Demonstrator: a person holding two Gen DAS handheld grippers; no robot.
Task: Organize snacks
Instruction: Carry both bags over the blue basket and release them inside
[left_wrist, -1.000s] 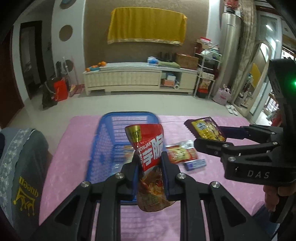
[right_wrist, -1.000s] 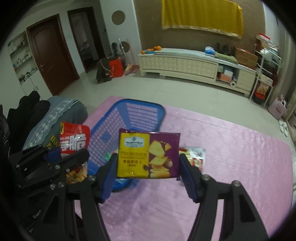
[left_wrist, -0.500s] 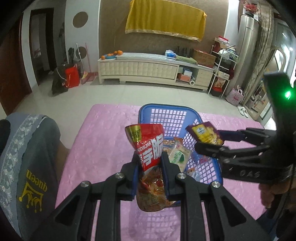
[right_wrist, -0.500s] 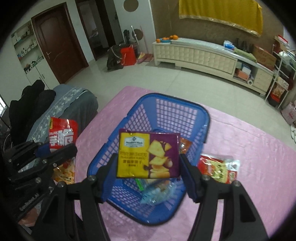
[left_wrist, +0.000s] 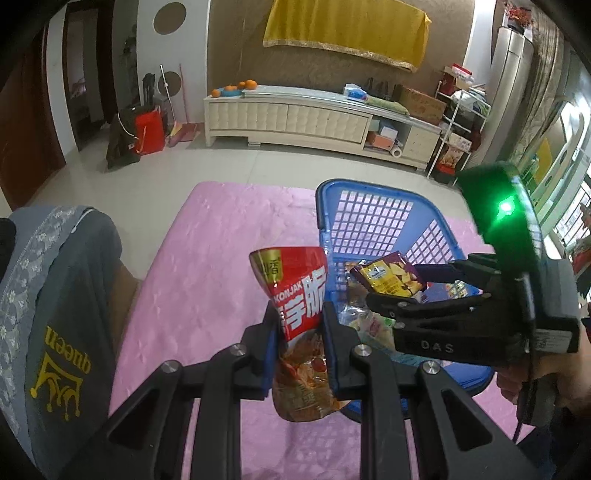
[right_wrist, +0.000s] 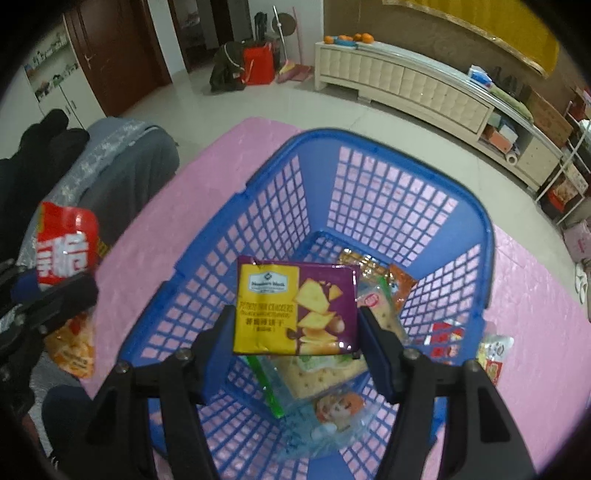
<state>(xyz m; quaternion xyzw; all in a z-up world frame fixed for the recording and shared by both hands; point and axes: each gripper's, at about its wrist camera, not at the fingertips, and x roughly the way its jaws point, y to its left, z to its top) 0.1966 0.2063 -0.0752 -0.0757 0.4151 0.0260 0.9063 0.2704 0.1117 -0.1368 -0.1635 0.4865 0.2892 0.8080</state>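
Blue plastic makes up the basket (right_wrist: 369, 206), which sits on a pink cloth (left_wrist: 221, 266) on the worktop. It has holes all over its walls. Some snack packs already lie at the bottom.

The right tongs (right_wrist: 297, 328) are squeezed on a yellow and purple cracker pack (right_wrist: 295, 306). They hold it by its two side edges, flat, right over the open basket. It looks ready to drop in.

The left tongs (left_wrist: 301, 328) are pinched shut on a red snack bag (left_wrist: 299, 295). They grip it around the middle. The top stands up and the bottom hangs down. This bag is over the pink cloth, just beside the basket's left wall, not over the opening yet.

Both packs look light and thin. They are soft and crinkly, and the shiny wrap may be slippery. The crackers inside could break, so I think a gentle squeeze at the edge is best. The red bag bends where it is held, so the middle looks like a good place to hold.

Two more small packs (right_wrist: 493, 354) lie on the cloth beside the basket's right wall.
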